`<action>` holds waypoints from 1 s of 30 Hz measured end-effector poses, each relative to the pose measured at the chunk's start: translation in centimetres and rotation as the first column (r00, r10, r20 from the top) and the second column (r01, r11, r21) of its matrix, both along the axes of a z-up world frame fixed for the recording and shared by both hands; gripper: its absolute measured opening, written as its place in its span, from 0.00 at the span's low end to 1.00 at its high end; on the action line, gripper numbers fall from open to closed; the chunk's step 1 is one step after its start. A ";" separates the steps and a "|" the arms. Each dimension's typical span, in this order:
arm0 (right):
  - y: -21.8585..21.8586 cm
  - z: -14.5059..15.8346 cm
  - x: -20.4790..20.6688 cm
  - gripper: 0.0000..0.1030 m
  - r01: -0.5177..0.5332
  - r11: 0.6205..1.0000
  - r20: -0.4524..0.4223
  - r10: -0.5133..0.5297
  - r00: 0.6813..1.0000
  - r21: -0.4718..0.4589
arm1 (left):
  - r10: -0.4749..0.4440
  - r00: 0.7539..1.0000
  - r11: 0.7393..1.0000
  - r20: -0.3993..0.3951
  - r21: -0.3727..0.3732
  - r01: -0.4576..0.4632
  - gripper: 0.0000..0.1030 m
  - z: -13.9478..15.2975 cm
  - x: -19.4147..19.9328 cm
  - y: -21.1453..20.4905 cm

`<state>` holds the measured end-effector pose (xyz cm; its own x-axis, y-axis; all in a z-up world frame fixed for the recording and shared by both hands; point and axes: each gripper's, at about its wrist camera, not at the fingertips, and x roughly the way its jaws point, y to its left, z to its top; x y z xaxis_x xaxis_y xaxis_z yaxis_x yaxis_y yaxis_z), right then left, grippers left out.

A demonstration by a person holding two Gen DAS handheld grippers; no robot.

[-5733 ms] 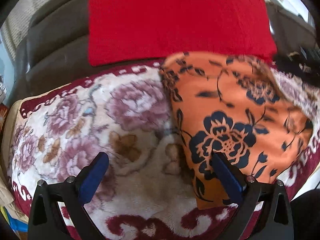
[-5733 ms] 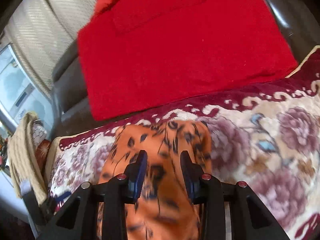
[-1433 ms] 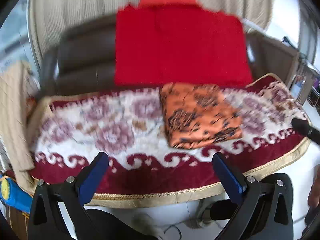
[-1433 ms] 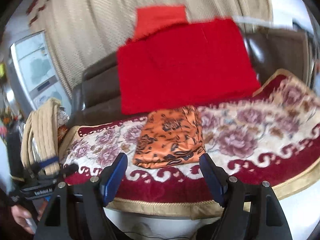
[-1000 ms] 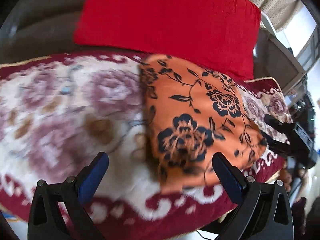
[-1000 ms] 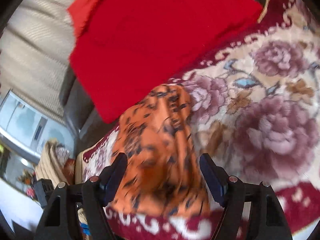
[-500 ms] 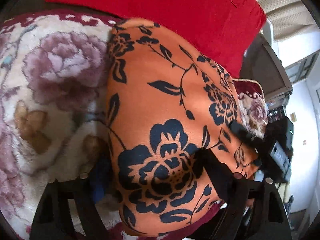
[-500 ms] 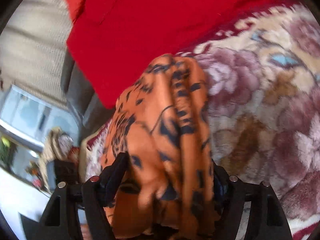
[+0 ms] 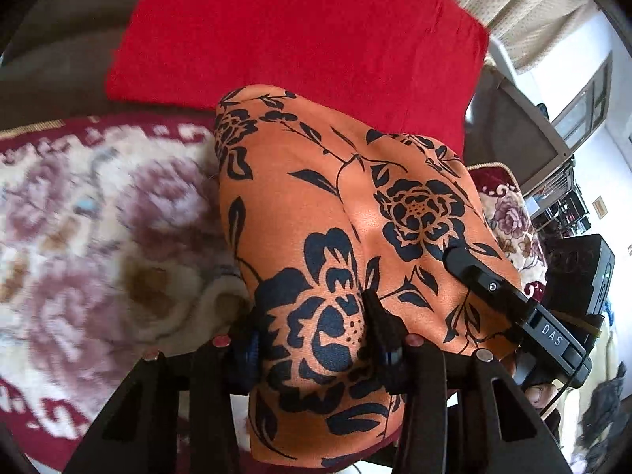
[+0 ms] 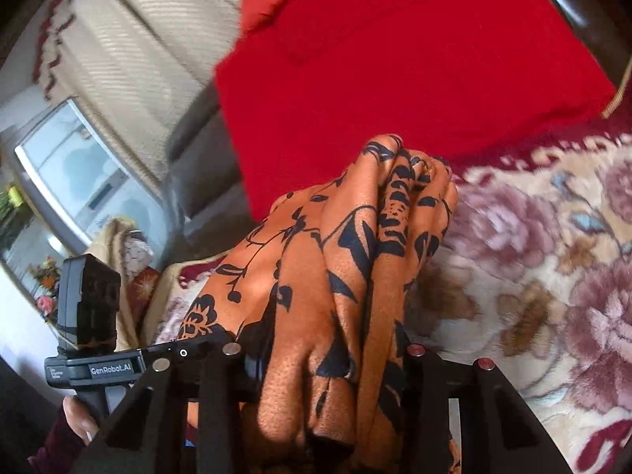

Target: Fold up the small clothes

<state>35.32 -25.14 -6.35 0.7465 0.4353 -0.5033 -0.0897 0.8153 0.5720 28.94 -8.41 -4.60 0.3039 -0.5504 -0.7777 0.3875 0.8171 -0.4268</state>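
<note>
Left wrist view: both grippers now closing on orange cloth (image 9: 316,205), lifted off blanket (image 9: 98,213).
Left gripper (image 9: 316,339) and right gripper (image 10: 328,359) each pinch a bunched edge; earlier they stood wide and empty, so folded bundle gets moved.

A home living room: a dark sofa (image 9: 59,59) with a floral blanket (image 10: 553,276), and curtains (image 10: 130,39).

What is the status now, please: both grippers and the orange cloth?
Left hand-held gripper closing on orange floral cloth. Right hand-held gripper closing on its bunched folds. Nothing in the way on floral blanket.
</note>
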 end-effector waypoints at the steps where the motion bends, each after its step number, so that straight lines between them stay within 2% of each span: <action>1: 0.7 0.4 -0.3 0.42 -0.006 1.000 0.017 0.006 1.000 0.005 | 0.006 1.000 1.000 0.019 0.004 -0.006 0.45 0.6 -0.4 0.6; 5: 3.4 1.2 -1.3 0.42 -0.019 1.000 0.065 0.019 0.998 0.005 | 0.030 0.996 0.999 0.081 0.025 -0.033 0.45 2.1 -1.9 2.6; 10: 5.6 -0.4 -2.6 0.42 -0.031 1.000 0.049 0.031 0.998 -0.001 | 0.050 0.995 0.997 0.089 0.051 -0.054 0.45 0.9 -3.2 4.0; 13: 6.2 -3.0 -2.6 0.42 -0.032 0.999 -0.010 0.032 0.999 -0.027 | 0.051 0.997 0.995 0.053 0.082 -0.055 0.45 -1.6 -3.7 4.7; 16: 6.0 -6.3 -2.6 0.43 -0.033 0.998 -0.133 0.026 0.991 -0.048 | 0.051 0.998 0.990 -0.029 0.131 -0.047 0.47 -5.3 -3.6 4.5; 17: 6.1 -7.0 -2.5 0.47 -0.027 0.997 -0.175 0.015 0.985 -0.069 | 0.060 0.998 0.989 -0.031 0.138 -0.055 0.48 -5.8 -3.7 4.5; 19: 5.6 -6.9 -3.0 0.50 -0.008 0.998 -0.191 -0.005 0.982 -0.064 | 0.063 0.998 0.990 0.006 0.129 -0.063 0.51 -5.4 -4.3 4.7; 22: 4.7 -4.9 -4.0 0.56 0.042 0.996 -0.187 -0.056 0.981 -0.080 | 0.083 0.994 0.973 0.075 0.211 -0.097 0.55 -3.3 -5.3 4.8; 23: 4.6 -4.3 -4.4 0.58 0.050 0.994 -0.178 -0.066 0.982 -0.093 | 0.098 0.988 0.966 0.122 0.228 -0.124 0.56 -2.1 -5.9 4.9; 25: 4.3 -2.5 -5.8 0.58 0.077 0.988 -0.139 -0.096 0.986 -0.135 | 0.140 0.964 0.944 0.225 0.263 -0.199 0.73 0.4 -7.1 5.5; 27: 4.1 -0.2 -7.4 0.58 0.103 0.981 -0.096 -0.120 0.988 -0.165 | 0.181 0.932 0.926 0.314 0.265 -0.269 0.78 2.8 -8.5 6.0; 30: 5.0 3.4 -9.6 0.58 0.117 0.971 -0.053 -0.131 0.990 -0.208 | 0.201 0.896 0.905 0.395 0.276 -0.325 0.81 5.3 -10.3 6.8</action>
